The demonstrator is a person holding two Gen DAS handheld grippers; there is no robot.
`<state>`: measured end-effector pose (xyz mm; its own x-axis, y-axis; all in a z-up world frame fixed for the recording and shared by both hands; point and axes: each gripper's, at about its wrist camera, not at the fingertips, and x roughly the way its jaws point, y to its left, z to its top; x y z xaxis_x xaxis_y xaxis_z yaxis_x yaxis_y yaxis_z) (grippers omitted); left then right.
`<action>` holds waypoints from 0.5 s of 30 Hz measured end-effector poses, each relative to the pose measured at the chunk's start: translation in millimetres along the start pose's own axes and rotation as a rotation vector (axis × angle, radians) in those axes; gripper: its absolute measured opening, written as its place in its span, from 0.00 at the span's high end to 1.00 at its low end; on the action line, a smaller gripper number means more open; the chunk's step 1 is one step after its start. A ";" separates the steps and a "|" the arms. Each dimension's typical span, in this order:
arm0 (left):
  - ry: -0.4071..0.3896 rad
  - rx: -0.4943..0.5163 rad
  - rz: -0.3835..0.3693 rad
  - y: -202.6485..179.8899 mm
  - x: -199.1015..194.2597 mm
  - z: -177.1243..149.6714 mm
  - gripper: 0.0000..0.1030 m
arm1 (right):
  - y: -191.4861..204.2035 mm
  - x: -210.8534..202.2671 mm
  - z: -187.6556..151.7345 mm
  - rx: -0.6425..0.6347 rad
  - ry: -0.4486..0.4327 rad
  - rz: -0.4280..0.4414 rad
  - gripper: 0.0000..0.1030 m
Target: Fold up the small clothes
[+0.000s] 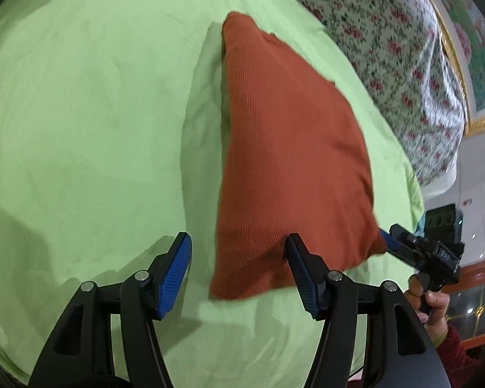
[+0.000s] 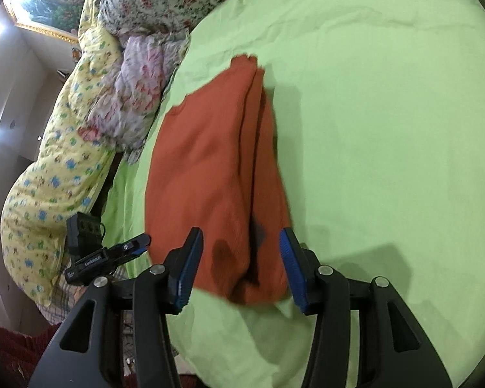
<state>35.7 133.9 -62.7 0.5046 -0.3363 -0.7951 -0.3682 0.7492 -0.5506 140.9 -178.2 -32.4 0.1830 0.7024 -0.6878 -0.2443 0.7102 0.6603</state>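
A rust-orange knitted garment (image 1: 287, 148) lies folded on the green bed sheet (image 1: 90, 123). My left gripper (image 1: 239, 274) is open, with the garment's near edge between its fingers. In the left wrist view my right gripper (image 1: 401, 242) sits at the garment's near right corner. In the right wrist view the garment (image 2: 210, 168) lies in thick folds, and my right gripper (image 2: 241, 271) is open around its near end. My left gripper (image 2: 135, 245) shows at the garment's left edge, jaws open.
A floral quilt (image 1: 388, 48) is bunched along the far side of the bed. A yellow printed quilt (image 2: 58, 174) and a pink floral cloth (image 2: 139, 97) lie at the bed's edge. A framed picture (image 2: 45, 0) hangs beyond.
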 end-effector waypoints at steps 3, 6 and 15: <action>0.019 0.025 0.013 -2.6 2.3 -9.7 0.41 | 2.7 9.4 -10.7 0.005 0.020 0.000 0.51; 0.020 0.030 0.023 -3.4 6.3 -14.5 0.41 | 7.8 20.6 -16.1 -0.007 0.035 -0.011 0.51; 0.039 -0.055 -0.077 5.7 17.6 -9.9 0.66 | 6.3 23.9 -17.3 0.002 0.051 -0.022 0.85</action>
<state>34.7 126.7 -82.4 0.5029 -0.4147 -0.7583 -0.3724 0.6878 -0.6231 127.2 -157.8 -49.9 0.1392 0.6830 -0.7171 -0.2389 0.7259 0.6450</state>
